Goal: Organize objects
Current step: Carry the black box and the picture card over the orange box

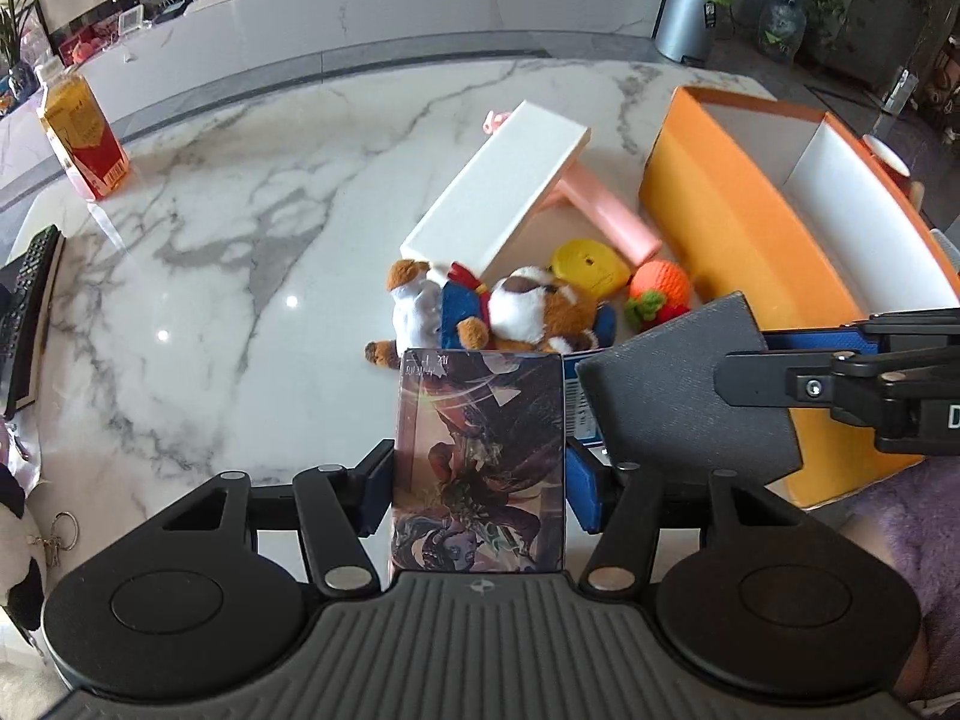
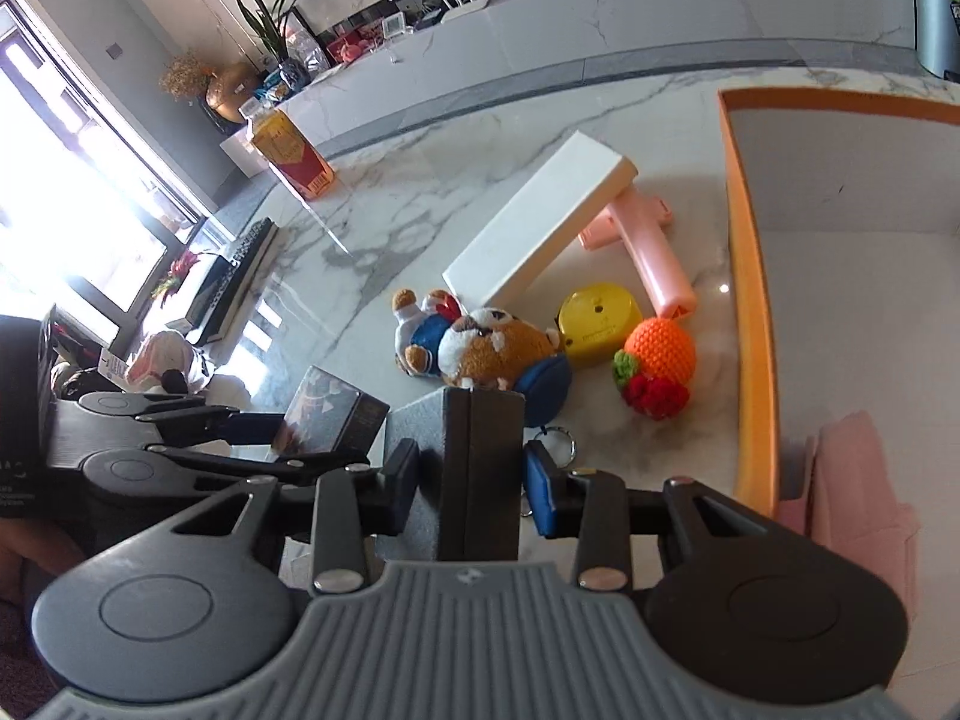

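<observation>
Care now: my left gripper (image 1: pixel 480 474) clamps the card box (image 1: pixel 480 462), my right gripper (image 2: pixel 474 480) pinches the grey block (image 2: pixel 480 468); I'd lower both gently inside the orange box (image 1: pixel 738 228).

No text reads clearly: print on the illustrated box (image 1: pixel 478 462), the red-and-yellow carton (image 1: pixel 81 135) and the yellow case (image 2: pixel 597 324) is too small or blurred

1. The counter (image 1: pixel 240 252) is polished, grey-veined marble that mirrors the light.
2. The picture box (image 1: pixel 480 462) has a glossy printed wrap.
3. The grey box (image 2: pixel 480 468) looks matt and finely grained.
4. The stuffed dog (image 2: pixel 480 348) is fuzzy plush.
5. The orange fruit (image 2: pixel 660 354) is knitted yarn.
6. The orange bin (image 1: pixel 720 222) looks like smooth cardboard.
</observation>
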`<action>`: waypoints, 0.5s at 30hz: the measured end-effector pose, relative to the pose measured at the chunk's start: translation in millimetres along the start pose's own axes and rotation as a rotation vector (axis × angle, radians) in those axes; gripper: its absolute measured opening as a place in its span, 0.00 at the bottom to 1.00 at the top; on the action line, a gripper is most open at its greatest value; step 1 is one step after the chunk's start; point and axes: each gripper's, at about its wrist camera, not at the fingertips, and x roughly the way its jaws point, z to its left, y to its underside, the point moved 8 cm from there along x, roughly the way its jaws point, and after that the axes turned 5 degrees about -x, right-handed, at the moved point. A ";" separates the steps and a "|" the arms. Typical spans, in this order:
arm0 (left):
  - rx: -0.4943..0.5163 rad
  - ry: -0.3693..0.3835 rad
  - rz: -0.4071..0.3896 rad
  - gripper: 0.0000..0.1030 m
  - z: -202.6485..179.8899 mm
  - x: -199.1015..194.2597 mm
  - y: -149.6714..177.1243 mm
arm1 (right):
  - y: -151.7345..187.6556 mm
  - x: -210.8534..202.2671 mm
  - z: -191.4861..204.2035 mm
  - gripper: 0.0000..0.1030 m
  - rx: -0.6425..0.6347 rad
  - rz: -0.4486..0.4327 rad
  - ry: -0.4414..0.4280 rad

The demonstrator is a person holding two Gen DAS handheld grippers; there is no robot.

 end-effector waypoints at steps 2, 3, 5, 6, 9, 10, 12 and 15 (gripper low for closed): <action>-0.001 0.008 -0.026 0.65 -13.2 -16.2 -3.7 | -5.1 -18.3 2.6 0.38 -0.018 -0.043 0.006; 0.002 0.017 -0.042 0.65 -20.6 -24.8 -5.2 | -7.2 -28.6 2.9 0.38 -0.026 -0.066 0.012; 0.003 0.043 -0.073 0.65 -37.2 -40.0 -8.9 | -10.7 -51.4 1.2 0.38 -0.041 -0.113 0.027; 0.004 0.057 -0.089 0.65 -45.9 -47.1 -11.2 | -12.5 -63.1 -0.9 0.38 -0.041 -0.138 0.032; 0.012 0.118 -0.131 0.65 -75.7 -64.1 -18.1 | -15.5 -101.1 -14.7 0.38 -0.028 -0.209 0.054; 0.012 0.150 -0.139 0.65 -87.2 -67.7 -20.9 | -15.8 -113.1 -21.2 0.38 -0.022 -0.228 0.066; 0.017 0.200 -0.152 0.65 -109.0 -70.9 -26.5 | -15.6 -134.9 -36.8 0.38 -0.015 -0.257 0.110; 0.033 0.250 -0.163 0.64 -143.0 -68.2 -33.1 | -13.4 -159.9 -66.6 0.38 -0.011 -0.269 0.194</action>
